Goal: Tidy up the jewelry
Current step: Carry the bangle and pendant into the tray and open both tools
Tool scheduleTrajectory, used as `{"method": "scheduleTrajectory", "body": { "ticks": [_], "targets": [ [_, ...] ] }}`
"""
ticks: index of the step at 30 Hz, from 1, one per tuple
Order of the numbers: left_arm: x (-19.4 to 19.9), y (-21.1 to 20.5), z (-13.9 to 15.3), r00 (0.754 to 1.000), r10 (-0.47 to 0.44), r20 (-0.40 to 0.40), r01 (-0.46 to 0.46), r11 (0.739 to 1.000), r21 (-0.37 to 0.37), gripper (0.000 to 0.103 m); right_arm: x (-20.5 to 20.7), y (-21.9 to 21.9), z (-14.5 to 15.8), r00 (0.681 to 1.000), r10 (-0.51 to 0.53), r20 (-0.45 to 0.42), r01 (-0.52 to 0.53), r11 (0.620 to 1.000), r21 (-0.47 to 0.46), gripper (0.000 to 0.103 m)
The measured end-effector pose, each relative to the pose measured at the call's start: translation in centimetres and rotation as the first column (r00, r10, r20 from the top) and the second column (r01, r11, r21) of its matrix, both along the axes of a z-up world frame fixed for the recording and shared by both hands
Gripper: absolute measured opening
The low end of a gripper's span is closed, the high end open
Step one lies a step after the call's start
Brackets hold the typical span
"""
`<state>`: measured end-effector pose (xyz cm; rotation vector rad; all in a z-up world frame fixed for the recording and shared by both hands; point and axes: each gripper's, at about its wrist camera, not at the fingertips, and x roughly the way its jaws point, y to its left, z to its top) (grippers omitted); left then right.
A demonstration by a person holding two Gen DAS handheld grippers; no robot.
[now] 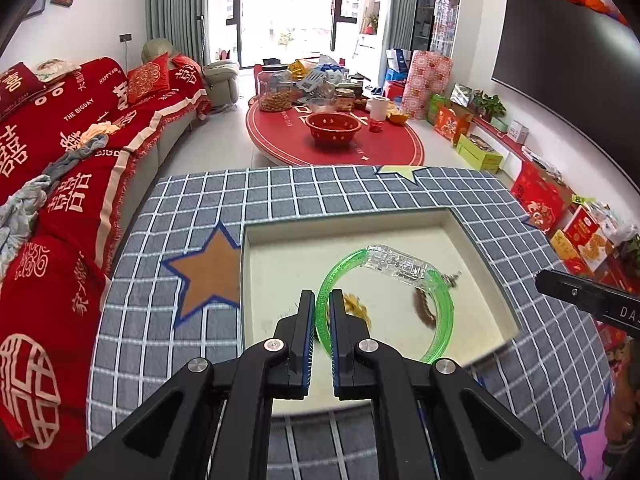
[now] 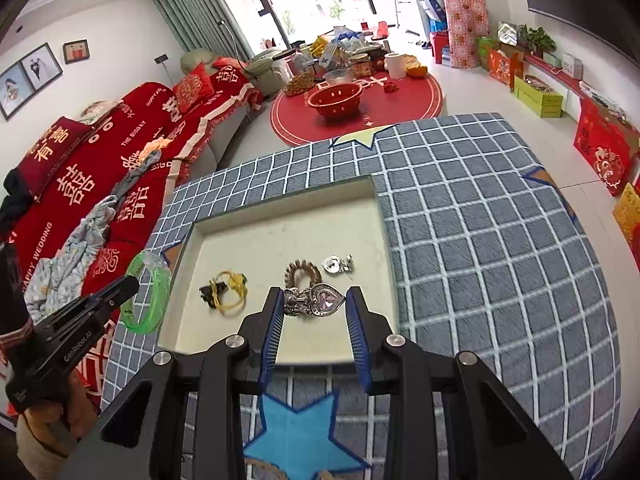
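I have the green bangle (image 1: 442, 316) pinched in my left hand-held gripper (image 1: 323, 312), above the tray (image 2: 280, 216), and my right hand-held gripper (image 2: 314, 300) squeezes a silver heart piece (image 2: 326, 300). Three pieces wait inside the tray (nothing sorted yet, I judge).
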<state>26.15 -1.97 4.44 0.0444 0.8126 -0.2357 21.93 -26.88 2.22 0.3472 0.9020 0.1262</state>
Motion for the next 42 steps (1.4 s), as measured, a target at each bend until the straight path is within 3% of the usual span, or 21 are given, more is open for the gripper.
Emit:
{"method": "scheduleTrajectory", "body": {
  "ticks": [13, 23, 32, 36, 40, 42],
  "targets": [
    [7.6, -2.0, -5.3, 0.997, 0.021, -0.070, -0.014, 0.996, 0.090, 0.020, 8.8, 1.1, -4.3, 0.997, 0.002, -0.083, -0.001, 1.000, 0.009, 0.034],
    [9.6, -3.1, -8.2, 0.994, 0.033, -0.104, -0.018, 0.989, 0.147, 0.020, 11.6, 2.0, -7.7, 0.994, -0.017, -0.110, 0.008, 0.997, -0.080, 0.034],
    [9.6, -4.1, -9.0, 0.994, 0.044, -0.098, -0.022, 0.976, 0.217, 0.020, 12.3, 2.6, -9.5, 0.990, 0.000, -0.144, -0.019, 0.991, -0.132, 0.036],
    [9.2, -4.2, -8.6, 0.996, 0.052, -0.074, -0.034, 0.973, 0.227, 0.020, 12.3, 2.7, -9.4, 0.990, 0.014, -0.143, -0.027, 0.995, -0.094, 0.047],
    [8.6, -3.7, -7.5, 0.997, 0.054, -0.056, -0.042, 0.978, 0.203, 0.020, 11.8, 2.2, -8.3, 0.994, 0.002, -0.111, -0.007, 0.999, -0.038, 0.070],
    [8.1, -3.5, -6.6, 0.998, 0.056, -0.032, -0.049, 0.980, 0.192, 0.020, 11.5, 1.7, -7.6, 0.996, -0.006, -0.093, 0.006, 1.000, 0.001, 0.072]
  ]
}}
